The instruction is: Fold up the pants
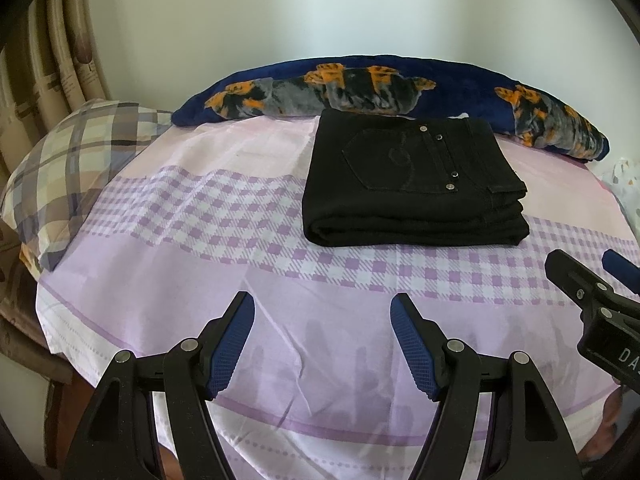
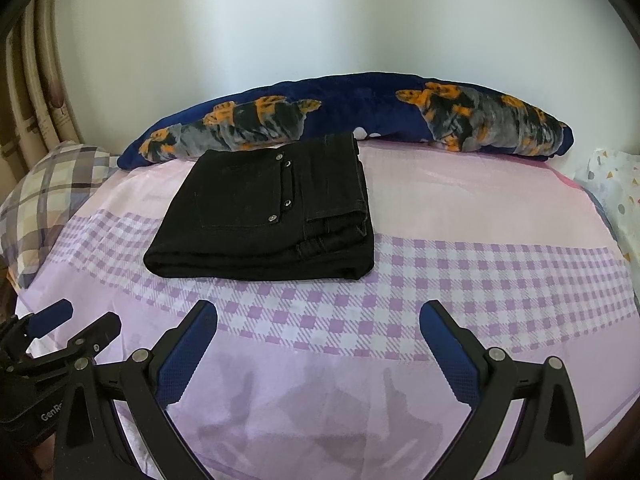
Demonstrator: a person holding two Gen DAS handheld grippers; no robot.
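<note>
Black denim pants (image 1: 414, 184) lie folded into a thick, neat rectangle on the lilac-checked bedsheet (image 1: 224, 216), back pocket with four metal studs facing up. Their far edge touches the navy fleece blanket (image 1: 384, 84) with orange-and-grey patches rolled along the wall. A plaid pillow (image 1: 68, 172) sits left of the pants at the bed's edge. Both grippers hover nearer than the pants, apart from them. The left gripper (image 1: 322, 344) has its blue-padded fingers spread wide with nothing between them; so does the right gripper (image 2: 318, 354). Partial white lettering reads "DA" on the right tool's body and "GenRo" on the left's.
</note>
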